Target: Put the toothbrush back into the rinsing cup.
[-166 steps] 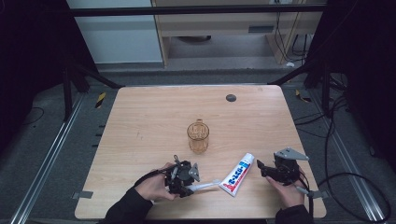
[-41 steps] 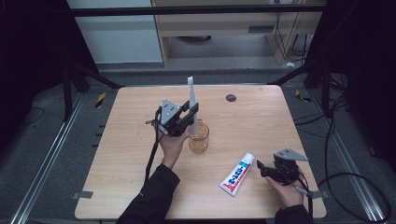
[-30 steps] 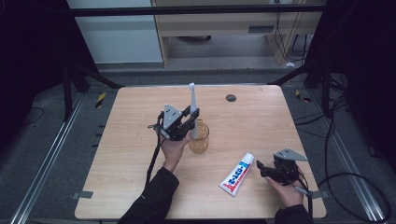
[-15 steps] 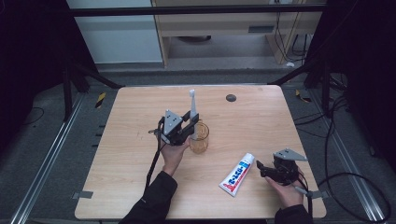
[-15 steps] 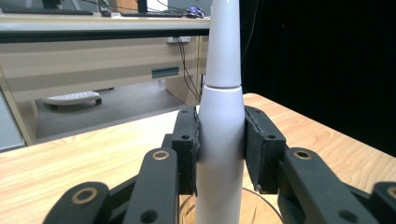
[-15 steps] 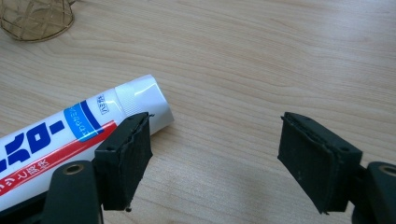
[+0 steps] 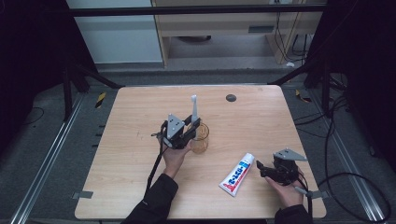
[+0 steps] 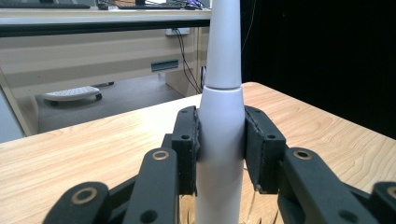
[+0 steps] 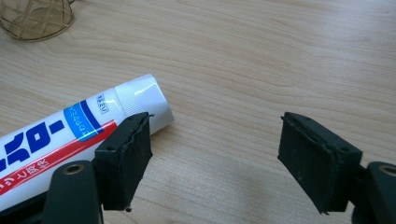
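Spanning wood-grain table (image 7: 130, 140) | grey floor (image 7: 42, 140) | beige desk (image 7: 210, 23) behind

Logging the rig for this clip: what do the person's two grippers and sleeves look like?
Both the left gripper and right gripper are black, each topped by a grey three-cornered plate. Their jaws carry black rubbery pads on bolted links. A black cable trails from the left one. The sleeves are dark.
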Available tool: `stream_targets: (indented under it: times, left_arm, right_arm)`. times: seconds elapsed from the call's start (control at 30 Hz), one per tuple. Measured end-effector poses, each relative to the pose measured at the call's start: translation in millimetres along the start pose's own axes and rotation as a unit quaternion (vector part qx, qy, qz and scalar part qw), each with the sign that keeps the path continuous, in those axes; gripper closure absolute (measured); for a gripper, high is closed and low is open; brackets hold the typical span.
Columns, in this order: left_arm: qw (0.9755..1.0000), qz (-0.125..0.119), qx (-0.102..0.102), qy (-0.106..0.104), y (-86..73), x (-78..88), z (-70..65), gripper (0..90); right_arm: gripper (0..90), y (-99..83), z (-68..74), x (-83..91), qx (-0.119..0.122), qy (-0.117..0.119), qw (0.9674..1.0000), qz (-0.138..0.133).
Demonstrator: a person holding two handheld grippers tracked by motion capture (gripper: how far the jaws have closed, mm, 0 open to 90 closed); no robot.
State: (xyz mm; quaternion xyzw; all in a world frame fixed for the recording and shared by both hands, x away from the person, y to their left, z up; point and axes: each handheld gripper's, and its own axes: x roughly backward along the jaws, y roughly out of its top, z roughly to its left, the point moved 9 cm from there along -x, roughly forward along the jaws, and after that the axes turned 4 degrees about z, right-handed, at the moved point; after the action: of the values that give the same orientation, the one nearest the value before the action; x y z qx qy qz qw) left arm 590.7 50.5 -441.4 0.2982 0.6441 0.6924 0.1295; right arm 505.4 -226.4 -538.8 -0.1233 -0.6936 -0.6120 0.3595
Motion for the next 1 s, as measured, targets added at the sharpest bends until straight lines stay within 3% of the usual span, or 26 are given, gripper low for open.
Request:
stream_targets:
  times: [1.0]
  left_arm:
    - [0.9997, 0.025, -0.007, 0.002, -28.0, 0.2, -2.0, 66.9]
  right_arm:
    - [25.4, -0.4, 0.2, -0.6, -0.002, 0.001, 1.0, 0.002]
